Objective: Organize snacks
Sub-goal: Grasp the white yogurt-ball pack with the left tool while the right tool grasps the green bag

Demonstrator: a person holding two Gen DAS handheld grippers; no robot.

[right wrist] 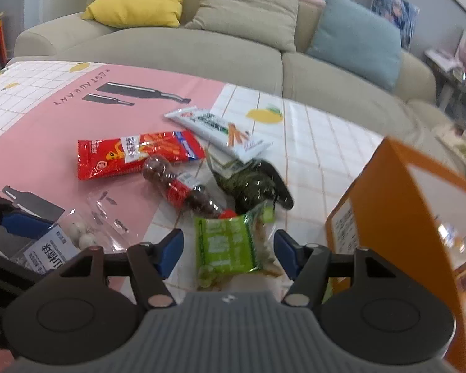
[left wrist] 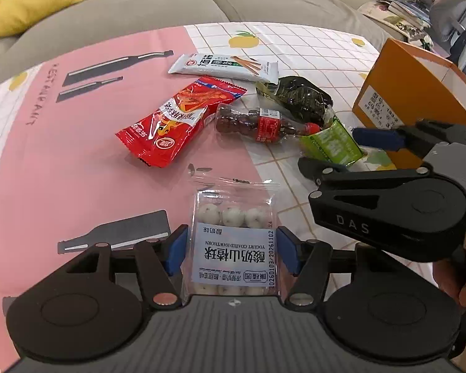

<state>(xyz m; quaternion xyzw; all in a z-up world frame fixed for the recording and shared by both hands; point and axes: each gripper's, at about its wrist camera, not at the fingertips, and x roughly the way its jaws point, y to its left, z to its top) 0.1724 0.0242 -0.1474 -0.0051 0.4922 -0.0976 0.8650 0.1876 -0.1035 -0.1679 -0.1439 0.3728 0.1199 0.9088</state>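
Note:
My left gripper (left wrist: 231, 250) has its blue pads on both sides of a clear yogurt hawthorn ball packet (left wrist: 233, 242), touching its edges. My right gripper (right wrist: 228, 253) is open around a green snack packet (right wrist: 230, 245) that lies on the table; it also shows in the left wrist view (left wrist: 332, 143). On the table lie a red snack packet (left wrist: 177, 121), a small bottle of dark candy balls (left wrist: 258, 122), a white stick-snack packet (left wrist: 223, 66) and a dark green packet (left wrist: 301, 96). An orange box (right wrist: 397, 217) stands at the right.
The table carries a pink and white checked cloth (left wrist: 62, 155). A beige sofa (right wrist: 202, 49) with yellow, beige and blue cushions runs behind the table. Shelves with books stand at the far right (left wrist: 404, 6).

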